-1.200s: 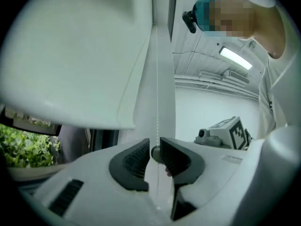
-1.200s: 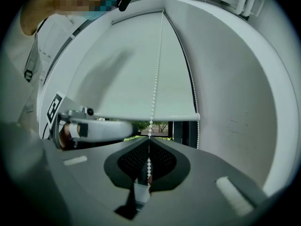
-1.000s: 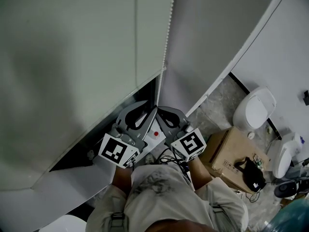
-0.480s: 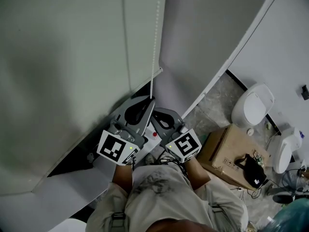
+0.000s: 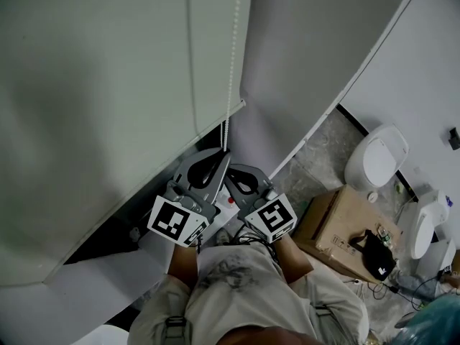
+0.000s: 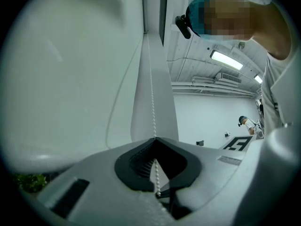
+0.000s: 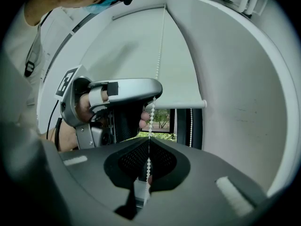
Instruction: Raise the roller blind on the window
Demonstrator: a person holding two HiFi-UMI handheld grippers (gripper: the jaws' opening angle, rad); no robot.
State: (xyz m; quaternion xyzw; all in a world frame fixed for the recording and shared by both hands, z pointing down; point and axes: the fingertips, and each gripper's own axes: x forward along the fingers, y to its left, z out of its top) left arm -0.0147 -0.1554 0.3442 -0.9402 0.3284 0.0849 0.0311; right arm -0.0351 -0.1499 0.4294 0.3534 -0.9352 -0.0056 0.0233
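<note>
- Grey-white roller blind hangs at the left and covers most of the window, so most of the raising is probably still to do.
- Left gripper has just been closing, and its jaws now pinch the bead chain, ready to pull.
- Right gripper, just below it, clamps the same chain so it hangs taut.

The roller blind is pale grey-white fabric, lowered nearly all the way and filling the head view from 12 to 8 o'clock. Its bottom bar lies level, with a strip of window and greenery showing beneath. The white bead chain hangs straight and taut along the blind's 3 o'clock edge.
</note>
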